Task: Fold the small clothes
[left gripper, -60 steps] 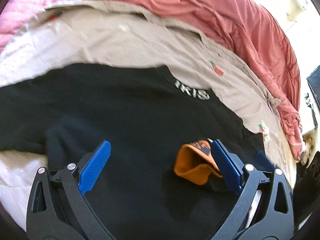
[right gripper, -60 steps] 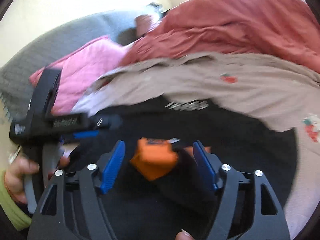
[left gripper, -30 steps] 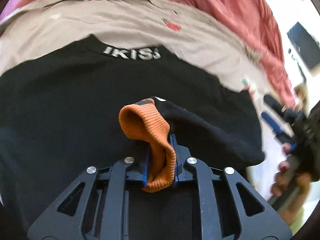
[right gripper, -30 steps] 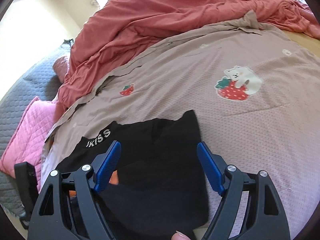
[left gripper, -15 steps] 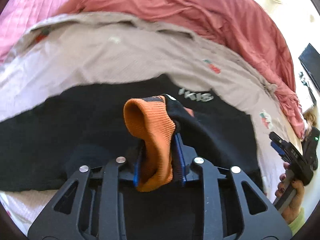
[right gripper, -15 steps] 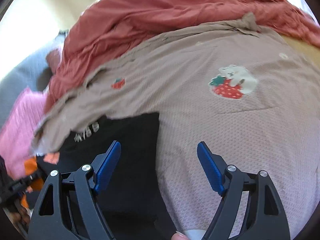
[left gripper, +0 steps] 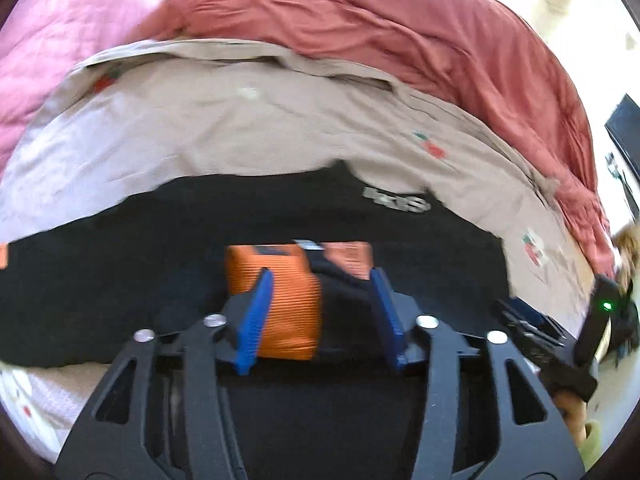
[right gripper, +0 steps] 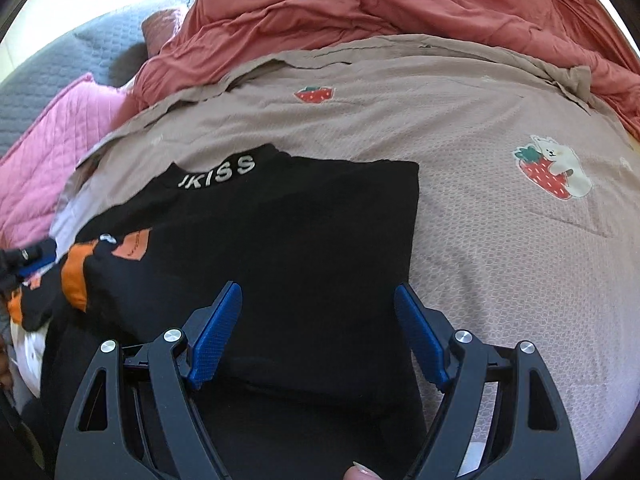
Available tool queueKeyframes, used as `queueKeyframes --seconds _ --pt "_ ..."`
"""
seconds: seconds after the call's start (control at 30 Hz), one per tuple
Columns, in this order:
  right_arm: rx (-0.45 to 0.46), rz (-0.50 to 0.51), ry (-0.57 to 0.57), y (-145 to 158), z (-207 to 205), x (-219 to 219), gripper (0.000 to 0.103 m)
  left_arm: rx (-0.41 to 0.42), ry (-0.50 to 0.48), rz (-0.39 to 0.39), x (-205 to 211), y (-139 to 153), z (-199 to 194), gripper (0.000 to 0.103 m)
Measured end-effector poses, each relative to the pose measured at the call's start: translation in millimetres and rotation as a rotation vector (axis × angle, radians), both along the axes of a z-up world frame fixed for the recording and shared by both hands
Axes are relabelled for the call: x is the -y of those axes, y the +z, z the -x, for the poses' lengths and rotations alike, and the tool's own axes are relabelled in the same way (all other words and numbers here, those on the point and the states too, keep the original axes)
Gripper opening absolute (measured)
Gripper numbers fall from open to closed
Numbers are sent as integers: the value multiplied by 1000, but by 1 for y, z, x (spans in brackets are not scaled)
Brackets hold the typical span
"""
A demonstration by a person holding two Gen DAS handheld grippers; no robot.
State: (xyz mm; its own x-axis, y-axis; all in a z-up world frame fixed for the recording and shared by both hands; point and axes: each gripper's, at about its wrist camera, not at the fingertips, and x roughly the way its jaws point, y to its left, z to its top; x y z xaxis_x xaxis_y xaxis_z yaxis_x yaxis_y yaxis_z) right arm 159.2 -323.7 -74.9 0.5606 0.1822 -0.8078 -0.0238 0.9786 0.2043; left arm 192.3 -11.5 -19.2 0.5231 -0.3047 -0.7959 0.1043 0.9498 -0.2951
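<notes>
Sleeve laid in, fold part done

A black top lies flat on the bed, its orange cuff brought in over the body. The left tongs are opening; the cuff sits between the pads, seemingly no longer pinched. The right tongs hover wide and empty over the top's right side, whose edge looks already folded in. Folding the body up likely remains.
</notes>
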Motion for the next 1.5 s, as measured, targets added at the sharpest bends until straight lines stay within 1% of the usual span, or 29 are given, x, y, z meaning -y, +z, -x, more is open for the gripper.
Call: queueKeyframes --seconds 0.07,0.1,0.13,0.17,0.2,0.23,0.3,0.37,0.47,0.53,0.6,0.63,0.67,0.7,0.8,0.87,0.93,1.07,1.3,1.43,1.5 --pt "-33 29 2 -5 -1 1 78 -27 -43 -13 25 -7 -5 48" --pt "-54 57 0 -8 -2 0 78 -42 -57 -39 34 -12 -7 51" --pt "-76 79 -1 -12 -4 0 78 -66 -71 -102 46 -22 -11 57" --pt "-113 97 -2 -18 -5 2 78 -86 -73 -156 52 -30 -12 60" --pt "-136 83 -6 -23 -6 5 78 -120 -69 -237 57 -43 -13 60" --pt "-139 67 -12 -23 -6 8 78 -148 -63 -269 56 -53 -13 60" --pt "-140 58 -15 -20 -7 9 78 -165 -44 -253 48 -62 -8 61" --pt "-137 70 -12 -20 -6 8 78 -159 -32 -221 36 -66 -2 61" --pt "-134 80 -14 -20 -4 7 78 -148 -35 -182 29 -65 2 61" --pt "-112 87 -15 -16 -3 5 78 -141 -15 -146 22 -59 3 61" --pt "-70 91 -15 -8 -1 4 78 -128 0 -98 19 -51 6 66" --pt "-55 88 -14 -4 -1 5 81 -127 5 -79 16 -48 6 72" --pt "-40 81 -13 -1 -1 5 85 -126 12 -67 14 -45 8 74" --pt "-17 68 -12 3 1 5 88 -123 18 -66 11 -43 9 74" --pt "19 52 -5 12 2 3 89 -108 40 -71 4 -34 15 83" --pt "47 56 -1 18 5 2 93 -101 60 -62 -1 -29 17 93" --pt "76 64 -8 24 10 0 96 -97 81 -59 -5 -24 18 93" --pt "132 45 1 36 15 -6 98 -82 108 -101 -15 -15 22 93" --pt "243 59 88 58 38 -34 98 -57 154 -150 -39 -4 35 93" --pt "289 74 126 68 51 -50 98 -44 166 -174 -53 1 44 94" --pt "304 72 140 73 56 -59 98 -44 174 -172 -61 2 48 94"
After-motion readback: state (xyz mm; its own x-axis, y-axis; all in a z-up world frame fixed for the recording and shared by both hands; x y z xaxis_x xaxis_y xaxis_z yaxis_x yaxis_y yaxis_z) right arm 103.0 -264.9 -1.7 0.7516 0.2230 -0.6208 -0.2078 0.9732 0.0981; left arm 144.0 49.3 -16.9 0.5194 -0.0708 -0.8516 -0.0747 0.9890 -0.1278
